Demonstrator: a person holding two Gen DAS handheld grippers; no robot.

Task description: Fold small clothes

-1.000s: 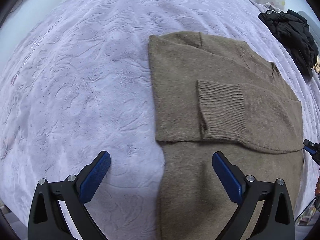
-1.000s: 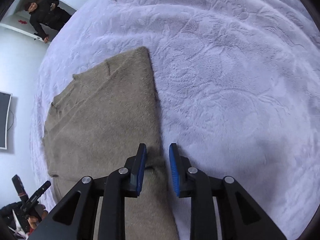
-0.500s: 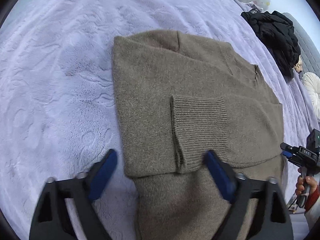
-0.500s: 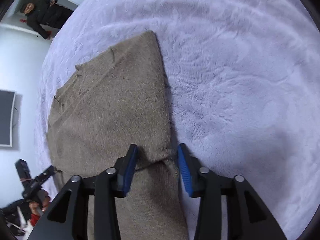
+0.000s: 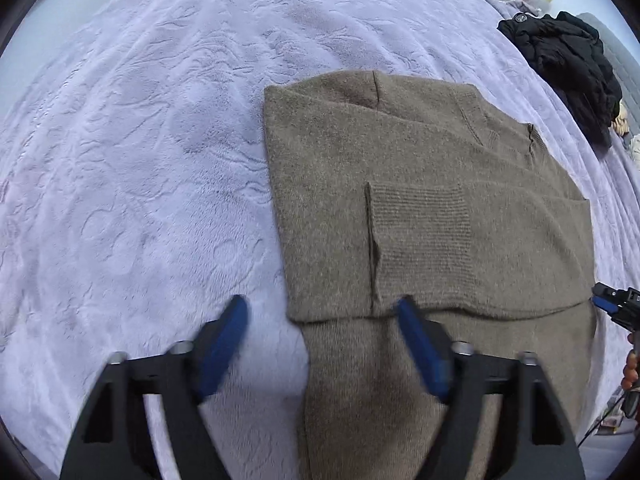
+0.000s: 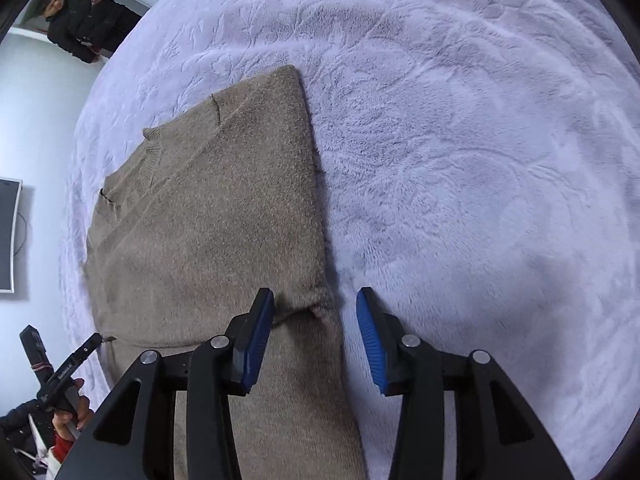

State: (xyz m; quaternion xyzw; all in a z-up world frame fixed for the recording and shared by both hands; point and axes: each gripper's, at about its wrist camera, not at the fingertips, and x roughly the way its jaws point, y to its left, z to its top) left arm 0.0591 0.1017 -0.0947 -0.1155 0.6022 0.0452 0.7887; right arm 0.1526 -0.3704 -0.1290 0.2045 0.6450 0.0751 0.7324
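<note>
Sweater (image 5: 420, 208) of brown knit lies partly folded on a bed under a pale lilac plush blanket (image 5: 140, 160), its upper part a neat rectangle with one ribbed cuff (image 5: 420, 232) laid flat across the front and a narrower part running from the fold line toward the cameras.

Left gripper (image 5: 320, 344) hangs over the near-left corner of that rectangle with its blue pads spread wide — the jaws have just been opening further, after narrowing a moment before. One pad stands over bare blanket, the other over the knit just below the cuff; the sweater's edge lies between them, and neither pad presses on it.

Right gripper (image 6: 316, 340) stands about half open, its jaws having just been opening. The opposite corner of the fold, a small rumpled tuft of knit (image 6: 320, 304), sits between the pads without being pinched — one pad over the sweater, the other over the blanket.

Near the far edge of the bed lies a black garment (image 5: 568, 64). A person in dark clothing (image 6: 84, 20) stands in the background of the right wrist view.
</note>
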